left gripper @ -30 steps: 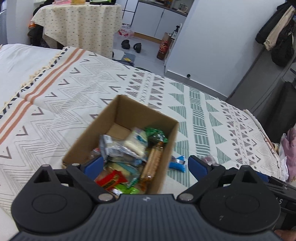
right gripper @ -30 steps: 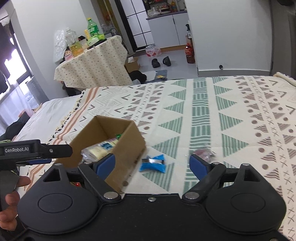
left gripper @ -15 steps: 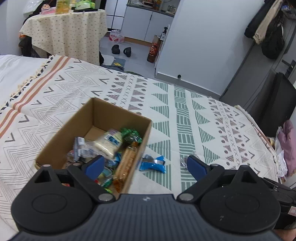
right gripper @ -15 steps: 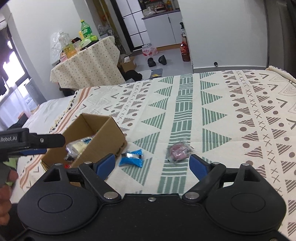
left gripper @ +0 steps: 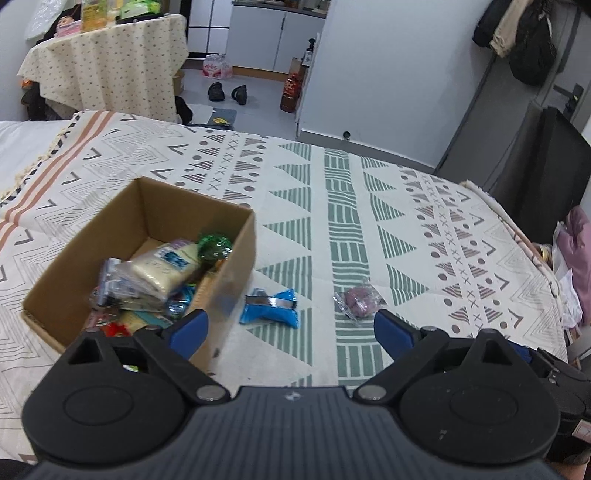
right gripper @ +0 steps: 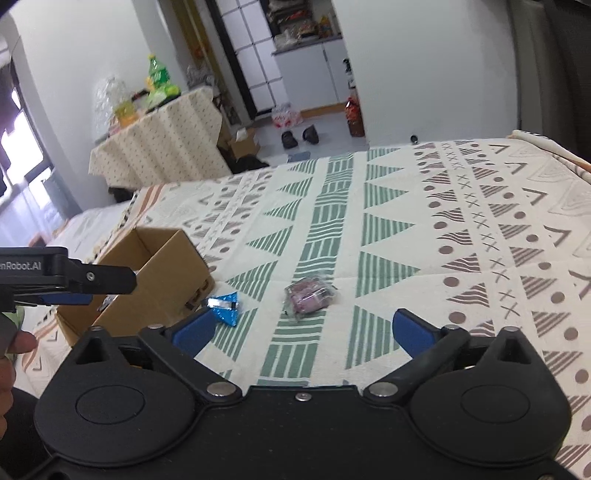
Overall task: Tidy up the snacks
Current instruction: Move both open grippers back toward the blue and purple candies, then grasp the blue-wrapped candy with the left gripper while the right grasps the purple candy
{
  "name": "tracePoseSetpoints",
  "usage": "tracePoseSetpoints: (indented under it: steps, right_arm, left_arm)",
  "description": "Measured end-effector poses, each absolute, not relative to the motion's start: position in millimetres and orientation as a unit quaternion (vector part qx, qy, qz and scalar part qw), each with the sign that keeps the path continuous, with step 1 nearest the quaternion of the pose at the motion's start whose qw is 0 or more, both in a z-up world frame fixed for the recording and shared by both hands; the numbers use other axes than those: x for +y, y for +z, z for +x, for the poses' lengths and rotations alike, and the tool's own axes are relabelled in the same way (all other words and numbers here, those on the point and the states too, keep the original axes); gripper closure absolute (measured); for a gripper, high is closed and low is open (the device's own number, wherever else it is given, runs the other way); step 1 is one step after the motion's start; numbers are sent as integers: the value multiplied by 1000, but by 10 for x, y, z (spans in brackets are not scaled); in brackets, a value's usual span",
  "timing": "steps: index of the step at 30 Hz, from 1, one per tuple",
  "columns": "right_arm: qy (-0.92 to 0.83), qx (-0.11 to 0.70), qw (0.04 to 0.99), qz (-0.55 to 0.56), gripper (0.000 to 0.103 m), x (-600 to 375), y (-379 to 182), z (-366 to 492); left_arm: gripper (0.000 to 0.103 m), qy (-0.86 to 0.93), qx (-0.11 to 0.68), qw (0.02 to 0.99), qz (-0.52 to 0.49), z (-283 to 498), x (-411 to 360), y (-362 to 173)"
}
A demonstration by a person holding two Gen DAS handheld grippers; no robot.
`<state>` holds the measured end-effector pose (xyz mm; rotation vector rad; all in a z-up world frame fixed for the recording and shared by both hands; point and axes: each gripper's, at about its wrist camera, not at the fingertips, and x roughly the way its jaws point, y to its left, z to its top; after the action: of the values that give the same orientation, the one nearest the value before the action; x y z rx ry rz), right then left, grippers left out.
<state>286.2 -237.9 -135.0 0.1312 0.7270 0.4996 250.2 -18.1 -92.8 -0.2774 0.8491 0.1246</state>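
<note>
A brown cardboard box [left gripper: 236, 240] [right gripper: 177, 266] holding several wrapped snacks sits on the patterned bedspread. Just right of it lies a blue snack packet [left gripper: 269, 308] [right gripper: 225, 304], and further right a clear packet with a purple snack [left gripper: 356, 301] [right gripper: 308, 293]. My left gripper [left gripper: 290, 326] hangs open above the blue packet, its left finger over the box's near corner. My right gripper [right gripper: 303, 330] is open too, held above the bedspread just in front of the purple packet. In the right wrist view the left gripper's body [right gripper: 66, 275] shows at the left edge over the box.
The bedspread [left gripper: 369, 206] covers a bed. Beyond it stand a cloth-covered table [left gripper: 103, 62] with bottles, shoes [left gripper: 227, 92] on the floor and a white wall. Clothes [left gripper: 517, 33] hang at the right. A hand [right gripper: 14, 347] shows at the left edge.
Both grippers have shifted right and pulled back from the box. The blue and purple packets now lie between the fingers in each view. Both stay open.
</note>
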Motion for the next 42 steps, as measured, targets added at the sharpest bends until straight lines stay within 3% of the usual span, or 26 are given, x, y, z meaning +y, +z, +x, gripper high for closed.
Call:
tracePoseSetpoints:
  steps: [21, 34, 42]
  right_arm:
    - [253, 358, 898, 39, 2, -2241, -1729, 3151]
    - [270, 360, 893, 26, 7, -2122, -1924, 3376]
    - [284, 354, 891, 27, 8, -2092, -1986, 3490]
  left_arm:
    - [8, 85, 427, 893, -118, 2846, -419, -1526]
    - [25, 142, 414, 890, -127, 3063, -469, -1803]
    - [26, 176, 400, 892, -117, 3205, -512, -1916]
